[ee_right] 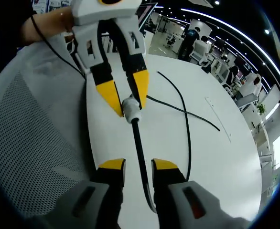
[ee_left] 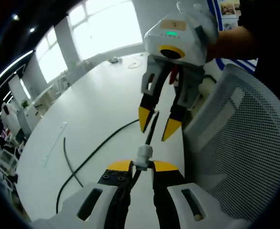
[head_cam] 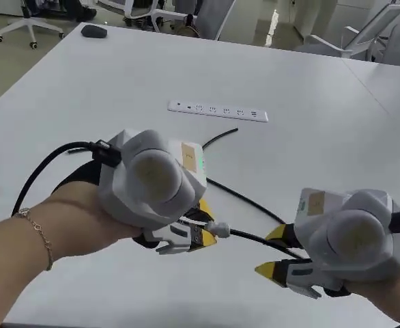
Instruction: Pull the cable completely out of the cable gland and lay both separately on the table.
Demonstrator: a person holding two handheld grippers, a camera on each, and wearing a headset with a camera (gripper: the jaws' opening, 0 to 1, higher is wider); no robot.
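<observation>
Two sets of jaws in play, both mine. My left gripper (ee_left: 142, 165) is clamped on the white cable gland (ee_left: 143, 153), pinching it right at the yellow tips and holding it up off the worktop (head_cam: 309, 137). My right gripper (ee_right: 138, 164) faces it head-on. Its jaws straddle the black cable (ee_right: 136, 138) a little way out from the gland, but there's a gap on either side of the cable, so I read them as apart and not biting yet.

In the head view the gland sits just below centre, with my right jaws close by at about 4 o'clock from it. The cable runs straight from one gripper into the other. Beyond my right jaws it sweeps back across the worktop, crosses over itself, and ends up towards 12 o'clock near the white power strip (head_cam: 217, 111).

Progress check: as I judge it, the real work hasn't started. The cable is still threaded into the gland, and nothing has been separated or set down. Still to do:

- Close my right jaws on the cable.
- Draw the two grippers apart until the cable end clears the gland. I can't tell how much length has to run through.
- Lay the gland and the cable down on the worktop, apart from each other.
</observation>
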